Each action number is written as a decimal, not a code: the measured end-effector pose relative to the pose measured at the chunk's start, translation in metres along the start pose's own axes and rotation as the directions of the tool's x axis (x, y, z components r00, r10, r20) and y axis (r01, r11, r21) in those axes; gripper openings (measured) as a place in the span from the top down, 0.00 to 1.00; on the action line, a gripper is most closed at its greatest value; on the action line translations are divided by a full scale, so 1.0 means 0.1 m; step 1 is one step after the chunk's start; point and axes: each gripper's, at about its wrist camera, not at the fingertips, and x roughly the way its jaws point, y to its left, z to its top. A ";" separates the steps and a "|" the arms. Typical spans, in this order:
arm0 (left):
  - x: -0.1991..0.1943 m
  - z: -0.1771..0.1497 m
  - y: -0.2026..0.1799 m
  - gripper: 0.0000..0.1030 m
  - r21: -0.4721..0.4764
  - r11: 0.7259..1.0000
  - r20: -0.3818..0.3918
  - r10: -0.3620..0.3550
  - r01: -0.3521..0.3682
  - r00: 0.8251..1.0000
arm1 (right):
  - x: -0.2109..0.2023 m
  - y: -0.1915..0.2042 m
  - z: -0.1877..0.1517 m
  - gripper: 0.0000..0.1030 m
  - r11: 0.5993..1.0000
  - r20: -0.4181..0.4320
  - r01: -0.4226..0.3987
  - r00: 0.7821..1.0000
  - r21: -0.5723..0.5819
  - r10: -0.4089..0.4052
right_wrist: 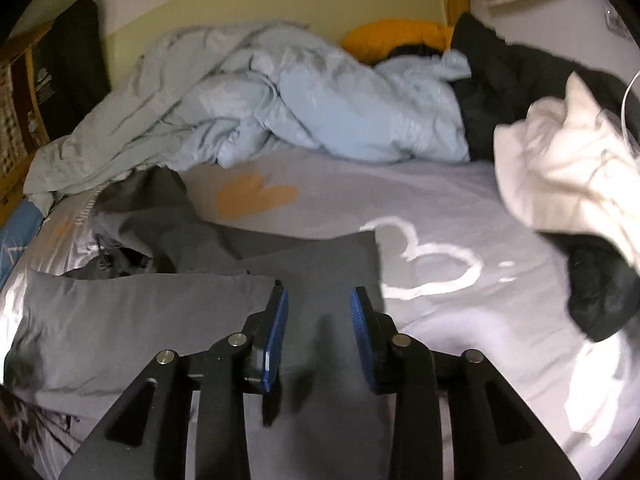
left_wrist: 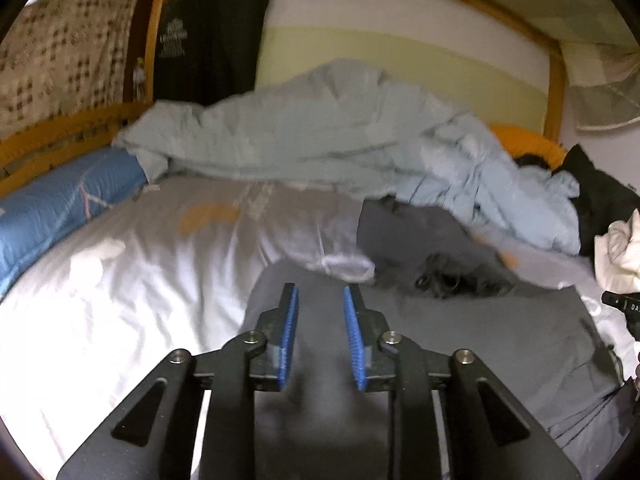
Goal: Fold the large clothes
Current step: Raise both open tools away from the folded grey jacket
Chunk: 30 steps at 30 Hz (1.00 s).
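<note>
Left gripper point(left_wrist: 320, 292) and right gripper point(right_wrist: 319, 294) above a grey garment point(right_wrist: 160, 304) on the bed point(right_wrist: 460, 208); fingers of both apart, gripping nothing.

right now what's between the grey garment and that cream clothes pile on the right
In the right wrist view, only bare bedsheet with a white heart outline lies between the grey garment and the cream pile.

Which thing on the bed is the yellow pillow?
Look to the far end of the bed, against the pale wall. Behind the crumpled light-blue duvet peeks the yellow pillow, beside black clothes. It is the only bright orange-yellow lump there.
</note>
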 end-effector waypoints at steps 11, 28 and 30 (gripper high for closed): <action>-1.10 0.10 -0.11 0.03 0.049 0.999 0.277 -0.024 0.011 0.961 | -1.13 0.05 -0.28 0.54 0.997 0.214 -0.068 0.975 0.029 0.061; -1.63 -0.52 -0.36 0.00 0.077 0.995 0.241 -0.088 0.071 0.967 | -1.80 0.06 -1.26 0.27 0.995 0.262 -0.090 0.962 0.042 0.076; -1.68 -0.60 -0.36 0.00 0.070 0.994 0.237 -0.094 0.080 0.967 | -1.79 0.10 -1.36 0.27 0.994 0.239 -0.101 0.967 0.031 0.091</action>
